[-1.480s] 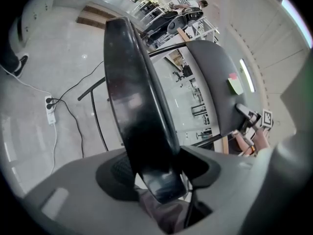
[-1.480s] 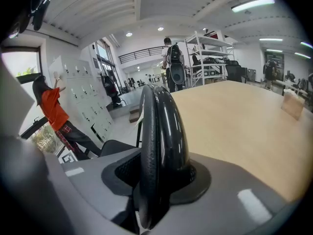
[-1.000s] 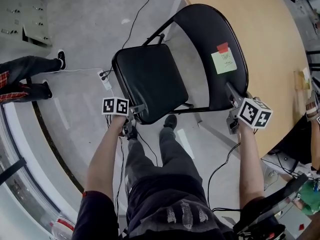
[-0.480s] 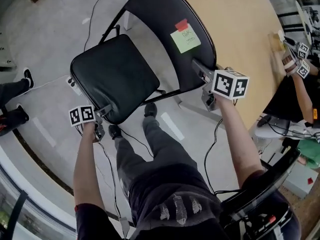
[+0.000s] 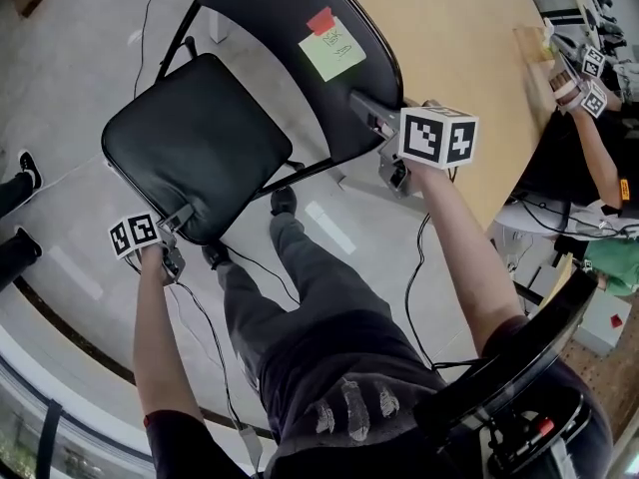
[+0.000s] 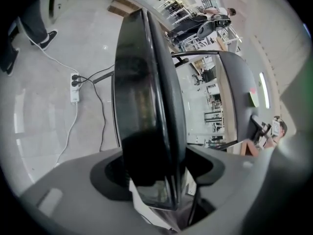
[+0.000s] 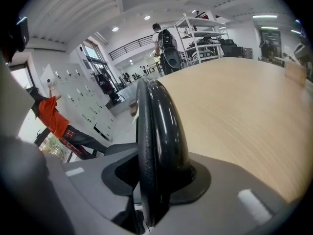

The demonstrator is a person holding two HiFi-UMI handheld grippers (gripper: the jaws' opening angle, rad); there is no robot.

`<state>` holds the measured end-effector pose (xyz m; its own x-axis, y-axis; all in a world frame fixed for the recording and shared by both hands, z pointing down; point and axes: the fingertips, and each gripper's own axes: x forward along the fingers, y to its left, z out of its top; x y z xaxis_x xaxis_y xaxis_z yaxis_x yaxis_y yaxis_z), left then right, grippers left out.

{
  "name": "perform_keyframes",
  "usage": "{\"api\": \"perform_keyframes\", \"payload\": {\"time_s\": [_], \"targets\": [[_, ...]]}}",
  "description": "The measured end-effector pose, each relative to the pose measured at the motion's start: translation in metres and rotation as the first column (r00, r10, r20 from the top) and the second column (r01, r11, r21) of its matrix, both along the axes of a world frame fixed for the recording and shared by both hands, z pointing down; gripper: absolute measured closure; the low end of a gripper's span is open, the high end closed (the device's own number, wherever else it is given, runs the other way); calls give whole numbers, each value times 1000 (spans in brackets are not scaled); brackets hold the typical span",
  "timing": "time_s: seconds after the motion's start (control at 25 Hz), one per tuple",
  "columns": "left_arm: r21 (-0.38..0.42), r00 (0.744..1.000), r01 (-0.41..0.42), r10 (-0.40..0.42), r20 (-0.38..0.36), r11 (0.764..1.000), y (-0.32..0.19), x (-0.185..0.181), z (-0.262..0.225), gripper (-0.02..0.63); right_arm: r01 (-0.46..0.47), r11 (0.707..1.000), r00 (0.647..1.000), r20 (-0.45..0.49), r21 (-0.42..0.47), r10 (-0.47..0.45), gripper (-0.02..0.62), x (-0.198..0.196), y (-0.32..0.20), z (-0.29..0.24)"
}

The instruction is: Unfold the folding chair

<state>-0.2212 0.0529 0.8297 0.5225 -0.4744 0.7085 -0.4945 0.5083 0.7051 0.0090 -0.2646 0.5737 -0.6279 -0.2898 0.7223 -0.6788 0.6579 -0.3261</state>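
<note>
The black folding chair stands opened out, its padded seat [image 5: 195, 143] flat and its backrest [image 5: 270, 8] bearing a green note [image 5: 331, 53] and a red one [image 5: 320, 20]. My left gripper [image 5: 178, 220] is at the seat's near corner. In the left gripper view the seat's edge [image 6: 146, 92] runs between the jaws of the left gripper [image 6: 156, 165], which are opening, with a slit of light on the right side. My right gripper [image 5: 371, 116] is shut on the backrest's right rim; the rim [image 7: 156, 131] fills the right gripper [image 7: 156, 180].
A large wooden table [image 5: 469, 28] lies right behind the chair. A power strip [image 6: 74, 87] and cables trail on the floor to the left. Someone's feet [image 5: 15, 183] are at the left edge; another person with grippers [image 5: 589, 78] works at the upper right. A black office chair [image 5: 519, 387] is behind me.
The chair and both grippers have slid left in the head view. The left gripper has sunk with the seat's corner. The right gripper keeps its hold on the backrest rim.
</note>
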Motion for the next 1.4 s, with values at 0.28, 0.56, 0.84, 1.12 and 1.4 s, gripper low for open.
{"api": "perform_keyframes", "payload": {"time_s": [0.28, 0.56, 0.84, 1.12, 1.4], "targets": [[7, 999, 35, -35, 12, 999, 5, -10, 14, 281, 5, 999, 1000, 17, -37, -4, 456, -4, 0, 12], [25, 999, 41, -41, 1, 999, -4, 1, 29, 273, -28, 998, 1000, 7, -61, 29, 457, 13, 4, 10], [34, 999, 51, -50, -6, 998, 1, -7, 38, 264, -33, 998, 999, 12, -62, 33, 456, 10, 2, 10], [56, 998, 66, -65, -20, 996, 8, -9, 49, 255, -14, 998, 1000, 24, -60, 15, 456, 6, 1, 11], [58, 998, 68, -68, -15, 996, 11, -18, 57, 245, -39, 997, 999, 4, -59, 39, 454, 10, -5, 16]]}}
